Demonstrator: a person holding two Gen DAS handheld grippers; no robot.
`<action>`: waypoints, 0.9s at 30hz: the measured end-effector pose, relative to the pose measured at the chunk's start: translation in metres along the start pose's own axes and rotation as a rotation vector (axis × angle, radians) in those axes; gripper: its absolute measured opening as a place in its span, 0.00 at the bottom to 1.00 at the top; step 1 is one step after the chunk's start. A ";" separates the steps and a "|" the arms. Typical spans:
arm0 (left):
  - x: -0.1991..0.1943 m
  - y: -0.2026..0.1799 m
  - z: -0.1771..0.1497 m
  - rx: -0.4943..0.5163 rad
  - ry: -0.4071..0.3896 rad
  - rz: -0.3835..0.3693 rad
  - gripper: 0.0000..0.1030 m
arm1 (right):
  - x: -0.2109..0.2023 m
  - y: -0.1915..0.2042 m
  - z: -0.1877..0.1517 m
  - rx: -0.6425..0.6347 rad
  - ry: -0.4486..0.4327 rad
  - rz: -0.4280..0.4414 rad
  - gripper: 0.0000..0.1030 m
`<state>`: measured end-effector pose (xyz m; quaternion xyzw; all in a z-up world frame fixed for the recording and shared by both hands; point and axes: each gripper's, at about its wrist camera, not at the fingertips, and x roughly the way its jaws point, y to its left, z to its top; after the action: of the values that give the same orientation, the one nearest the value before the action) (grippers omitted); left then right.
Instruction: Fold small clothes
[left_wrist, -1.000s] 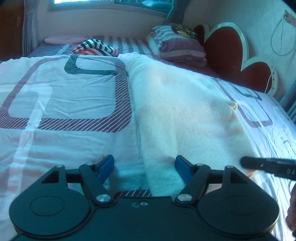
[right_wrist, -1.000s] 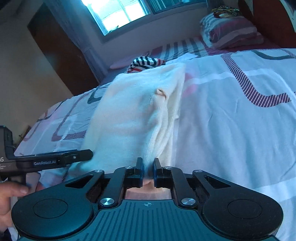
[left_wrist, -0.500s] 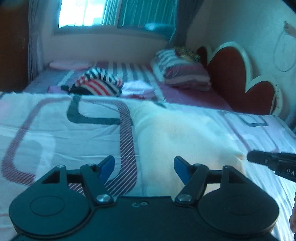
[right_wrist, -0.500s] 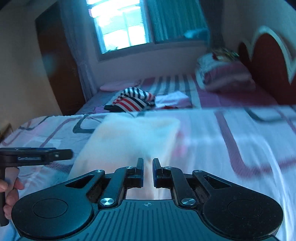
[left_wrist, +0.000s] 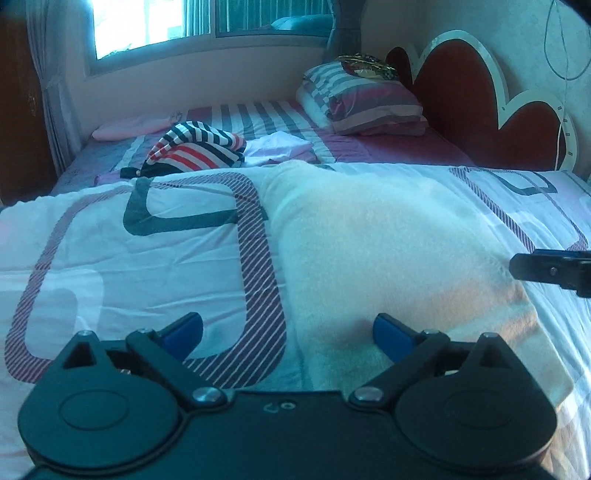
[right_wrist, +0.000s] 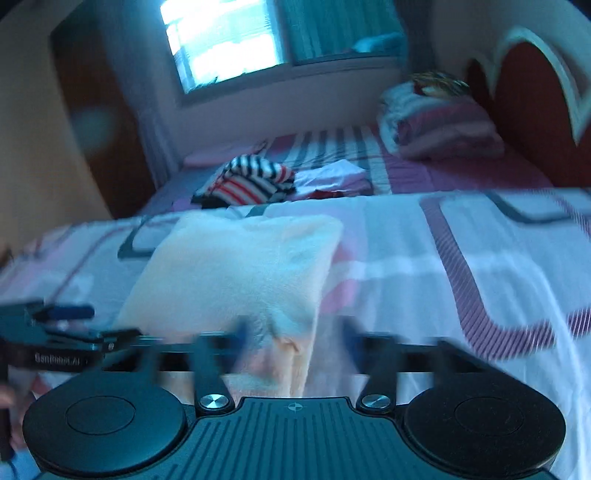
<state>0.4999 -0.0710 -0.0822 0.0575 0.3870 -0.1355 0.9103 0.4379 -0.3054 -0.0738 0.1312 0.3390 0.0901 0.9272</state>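
Bedroom, daylight from a window (left_wrist: 155, 26) with curtains on the far wall. Work surface is a white quilted bedcover with maroon-striped and dark teal rounded-square patterns (left_wrist: 122, 258), spread over a bed. Beyond its far edge: a striped purple and white sheet (left_wrist: 266, 114), a crumpled navy, white and red striped garment (left_wrist: 199, 151), a small white folded cloth (left_wrist: 277, 147) just beside it, and a stack of striped pillows (left_wrist: 362, 103) against a dark red scalloped headboard with white trim (left_wrist: 476, 99).

The task's piece, a cream-white fleecy folded garment (left_wrist: 373, 251), lies flat on the bedcover, long axis running away from both cameras.

Left gripper (left_wrist: 288, 328): jaws spread very wide, blue pads clear of the cloth, holding nothing; the garment's near left edge lies between them. Its jaws have just been opening further.

Right gripper (right_wrist: 291, 336): motion-blurred, jaws apart, the garment's near corner between them but not pinched. Jaws have just been opening. Part of a hand (right_wrist: 7, 397) shows at the left edge of the right wrist view.

Against a second ago: the right jaws were then nearly shut on the garment's folded edge; now released. The garment sat lifted and steep towards the camera; now it lies lower and flatter. Both views have pulled back, showing more of the far bed and window.
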 end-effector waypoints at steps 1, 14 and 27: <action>-0.001 -0.001 0.001 0.004 0.000 0.001 0.96 | -0.001 -0.002 0.003 0.024 -0.001 0.010 0.62; -0.002 0.038 -0.001 -0.221 0.041 -0.180 0.26 | -0.010 -0.038 0.007 0.242 0.033 0.120 0.62; 0.026 0.057 -0.004 -0.387 0.079 -0.309 0.78 | 0.015 -0.055 0.007 0.361 0.146 0.276 0.62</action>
<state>0.5308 -0.0212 -0.1042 -0.1726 0.4453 -0.1941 0.8569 0.4579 -0.3548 -0.0942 0.3328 0.3948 0.1631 0.8407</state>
